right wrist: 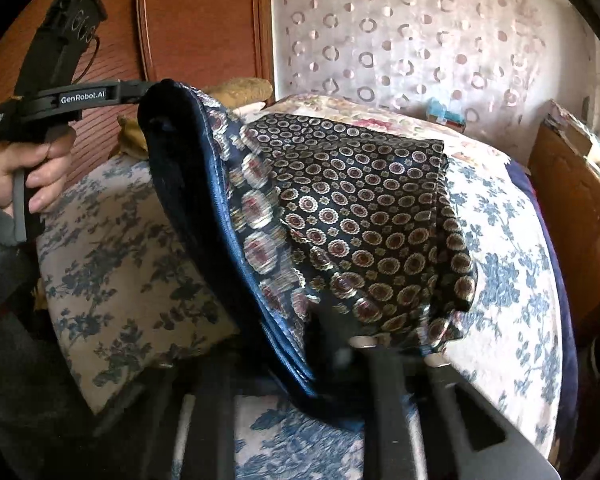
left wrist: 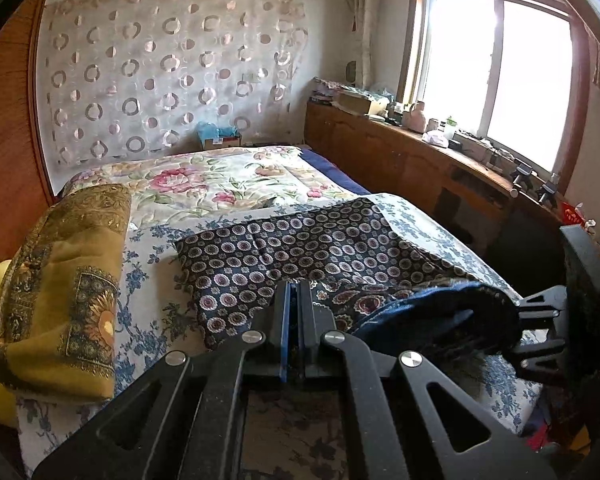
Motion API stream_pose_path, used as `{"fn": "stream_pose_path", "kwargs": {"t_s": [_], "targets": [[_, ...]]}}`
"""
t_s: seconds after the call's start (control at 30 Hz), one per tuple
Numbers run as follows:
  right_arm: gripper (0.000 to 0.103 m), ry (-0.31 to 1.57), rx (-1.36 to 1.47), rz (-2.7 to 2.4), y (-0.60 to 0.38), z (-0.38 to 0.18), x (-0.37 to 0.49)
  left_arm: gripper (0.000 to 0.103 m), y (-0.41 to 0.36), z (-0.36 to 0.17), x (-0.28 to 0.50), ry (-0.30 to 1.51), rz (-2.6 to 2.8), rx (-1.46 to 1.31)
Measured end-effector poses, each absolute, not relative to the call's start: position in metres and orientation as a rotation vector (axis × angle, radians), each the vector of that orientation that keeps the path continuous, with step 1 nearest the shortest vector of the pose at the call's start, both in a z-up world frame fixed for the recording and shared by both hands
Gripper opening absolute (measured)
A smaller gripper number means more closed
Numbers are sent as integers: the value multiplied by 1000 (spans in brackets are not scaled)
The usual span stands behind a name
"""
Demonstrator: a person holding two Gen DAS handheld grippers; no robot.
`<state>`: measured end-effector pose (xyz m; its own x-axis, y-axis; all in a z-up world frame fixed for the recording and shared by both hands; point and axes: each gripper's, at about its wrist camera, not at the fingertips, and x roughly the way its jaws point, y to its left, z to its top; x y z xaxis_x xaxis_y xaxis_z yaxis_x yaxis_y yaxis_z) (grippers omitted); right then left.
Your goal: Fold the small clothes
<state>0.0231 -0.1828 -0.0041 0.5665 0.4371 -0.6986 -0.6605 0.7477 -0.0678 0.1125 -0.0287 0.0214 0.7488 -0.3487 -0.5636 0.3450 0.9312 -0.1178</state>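
A dark navy cloth [left wrist: 300, 240] printed with round medallions lies on the bed, its near hem lifted off the sheet. My left gripper [left wrist: 294, 292] is shut on the blue hem edge. In the right wrist view a hand holds the left gripper [right wrist: 148, 96] at the upper left, where it pinches the raised corner of the cloth [right wrist: 360, 200]. My right gripper [right wrist: 340, 340] sits at the bottom of that view. Its tips are buried in the hem and appear clamped on it. It also shows at the right edge of the left wrist view, right gripper [left wrist: 520, 324], at the hem's other end.
The bed has a blue-flowered sheet [left wrist: 148, 280] and a pink-flowered quilt [left wrist: 220, 180] further back. A folded olive-gold cloth [left wrist: 60, 280] lies at the left. A cluttered wooden cabinet [left wrist: 420, 152] runs under the window on the right. A wooden wardrobe [right wrist: 200, 20] stands at the left.
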Motion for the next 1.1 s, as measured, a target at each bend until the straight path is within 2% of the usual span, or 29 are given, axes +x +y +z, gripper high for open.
{"fn": "stream_pose_path", "kwargs": {"t_s": [0.07,0.47,0.67,0.73,0.77,0.87,0.93,1.0,1.1], "targets": [[6,704,-351,668,-180,2,28,3,-27,22,116,615,-372,-6],[5,629,-406,645,-152,45,98,3,0,27,157,622,-332,-45],[5,629,-430,667,-130,47,148,4,15,25,186,638,-282,-68],[5,635,-438,677,-121,41,162,7,18,23,195,650,-270,-64],[5,642,-439,683,-118,38,171,14,19,22,198,655,-261,-59],[5,664,-453,696,-106,27,197,42,22,21,206,656,-262,-52],[5,685,-455,700,-99,18,210,48,22,19,209,663,-266,-41],[5,700,-457,703,-95,11,222,70,20,17,212,674,-267,-27],[5,716,-463,700,-88,7,237,75,19,12,218,689,-282,-24]]}}
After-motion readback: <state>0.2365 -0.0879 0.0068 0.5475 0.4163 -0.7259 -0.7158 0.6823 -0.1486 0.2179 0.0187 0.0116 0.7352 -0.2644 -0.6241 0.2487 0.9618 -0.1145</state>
